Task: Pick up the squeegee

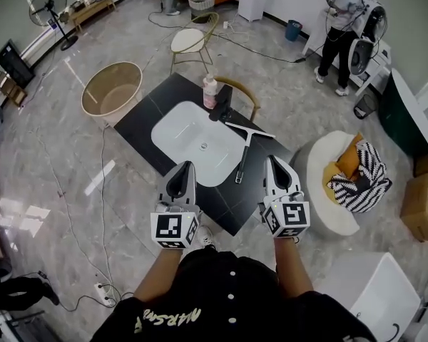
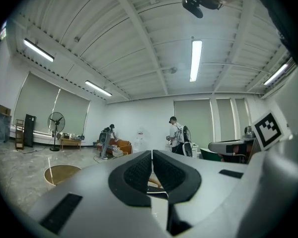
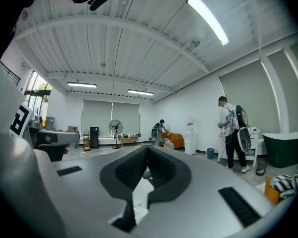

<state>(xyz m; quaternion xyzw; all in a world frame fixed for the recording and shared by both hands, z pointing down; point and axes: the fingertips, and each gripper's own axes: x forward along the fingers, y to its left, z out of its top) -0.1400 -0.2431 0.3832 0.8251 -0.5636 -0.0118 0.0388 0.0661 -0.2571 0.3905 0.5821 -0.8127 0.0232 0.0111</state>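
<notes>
Black-handled squeegee [image 1: 244, 159] lies on bench [image 1: 146, 120] right of sink [image 1: 165, 128], prob. light, stiff w/ soft blade, best taken mid-handle; left gripper [image 1: 186, 167] & right gripper [image 1: 273, 161] both closed, empty.

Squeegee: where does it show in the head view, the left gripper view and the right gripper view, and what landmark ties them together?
Head view: squeegee lies on the dark counter, right of the white sink.
Left gripper view: cannot be made out.
Right gripper view: cannot be made out.
Shared landmark: the standing fan, in all three views.
</notes>
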